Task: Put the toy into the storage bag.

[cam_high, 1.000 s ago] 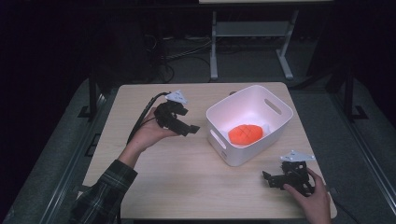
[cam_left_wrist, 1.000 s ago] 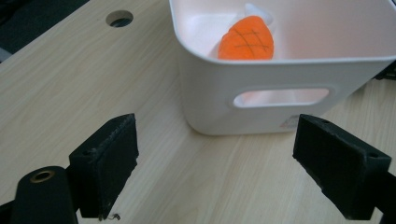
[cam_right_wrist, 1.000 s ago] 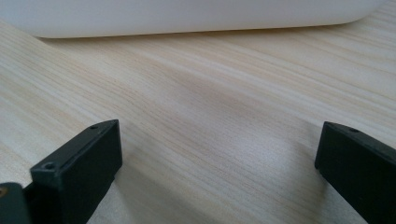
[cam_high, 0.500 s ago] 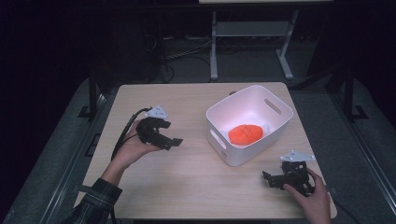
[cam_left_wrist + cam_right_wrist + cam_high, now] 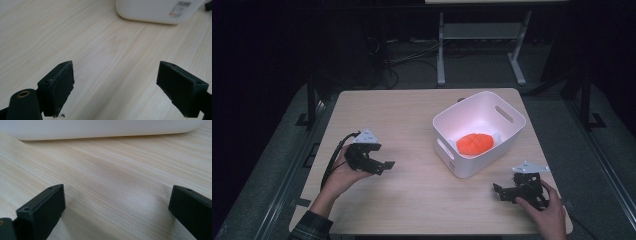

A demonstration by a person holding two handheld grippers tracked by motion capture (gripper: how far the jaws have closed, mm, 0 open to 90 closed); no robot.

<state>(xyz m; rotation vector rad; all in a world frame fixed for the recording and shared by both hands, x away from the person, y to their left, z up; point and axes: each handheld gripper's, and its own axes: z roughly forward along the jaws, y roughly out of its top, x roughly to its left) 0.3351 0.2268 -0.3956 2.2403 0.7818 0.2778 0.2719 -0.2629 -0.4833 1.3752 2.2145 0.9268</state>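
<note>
A white plastic bin (image 5: pixel 507 120) stands on the right half of the wooden table (image 5: pixel 412 115), with an orange ridged object (image 5: pixel 475 143) lying inside it. My left gripper (image 5: pixel 384 165) rests low over the table's left front, jaws pointing right toward the bin, open and empty. My right gripper (image 5: pixel 501 192) sits at the front right corner, just in front of the bin, also open with nothing between its jaws. The left gripper view has the bin's wall (image 5: pixel 155 11) with a barcode label (image 5: pixel 178 10) far ahead. The right gripper view has the bin's lower wall (image 5: pixel 100 128) close ahead.
Bare wood lies between the two grippers and behind the left one. A cable (image 5: pixel 337 150) trails from the left gripper toward the table's left edge. Beyond the table's far edge stand a white metal frame (image 5: pixel 482 45) and loose cables on a dark floor.
My left gripper has come away from beside the bin, moving left and toward the front of the table, and sunk lower. The right gripper and the bin have not moved.
</note>
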